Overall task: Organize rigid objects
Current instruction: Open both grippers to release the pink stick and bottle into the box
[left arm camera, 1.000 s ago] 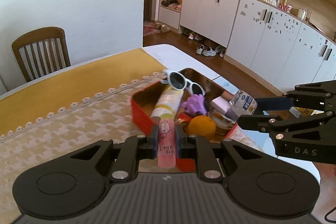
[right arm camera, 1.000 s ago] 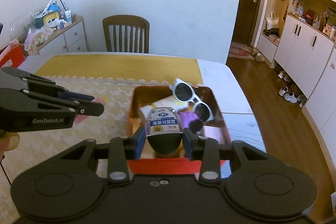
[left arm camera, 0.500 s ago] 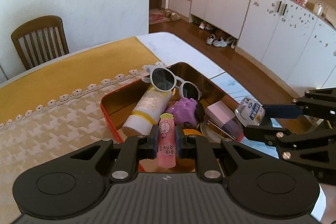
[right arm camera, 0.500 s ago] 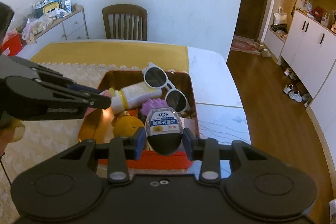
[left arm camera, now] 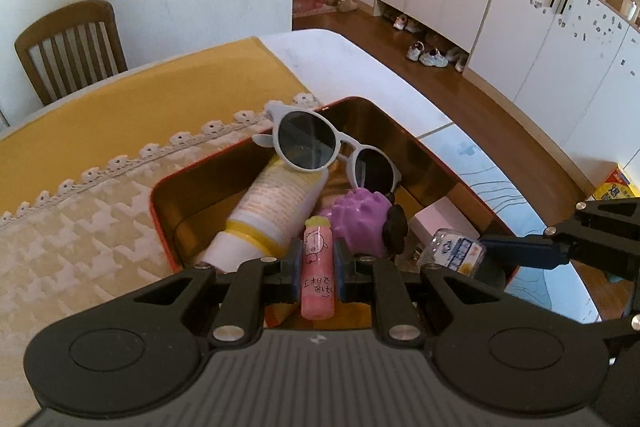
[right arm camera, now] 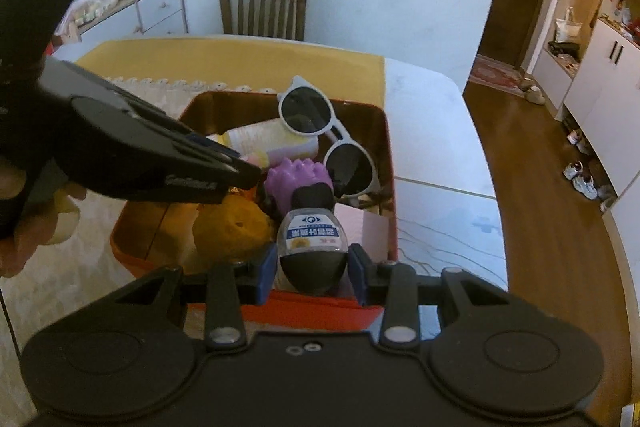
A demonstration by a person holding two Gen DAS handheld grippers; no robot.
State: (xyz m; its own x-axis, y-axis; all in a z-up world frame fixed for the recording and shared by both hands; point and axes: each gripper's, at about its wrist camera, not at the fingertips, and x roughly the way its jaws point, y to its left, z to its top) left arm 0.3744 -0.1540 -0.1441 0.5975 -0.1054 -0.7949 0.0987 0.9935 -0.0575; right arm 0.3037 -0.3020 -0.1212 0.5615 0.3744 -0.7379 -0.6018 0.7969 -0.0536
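The left gripper point(left arm camera: 318, 269) is clamped on a pink lip-balm stick point(left arm camera: 317, 269), its long axis pointing to 12 o'clock over the red tin's point(left arm camera: 160, 223) near edge. The right gripper point(right arm camera: 312, 267) grips a small clear bottle point(right arm camera: 313, 233), also over the near wall. Both loads hang above the tin; the free floor lies at 10 o'clock by the yellow lotion tube point(left arm camera: 276, 203), with white sunglasses point(left arm camera: 320, 147) beyond at 12.

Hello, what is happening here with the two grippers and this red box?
A person is tidying small things into a red tin box on the table. The left gripper is shut on a pink tube, and the right gripper is shut on a small bottle. Both are held over the box, which already contains white sunglasses, a cream tube and a purple toy.
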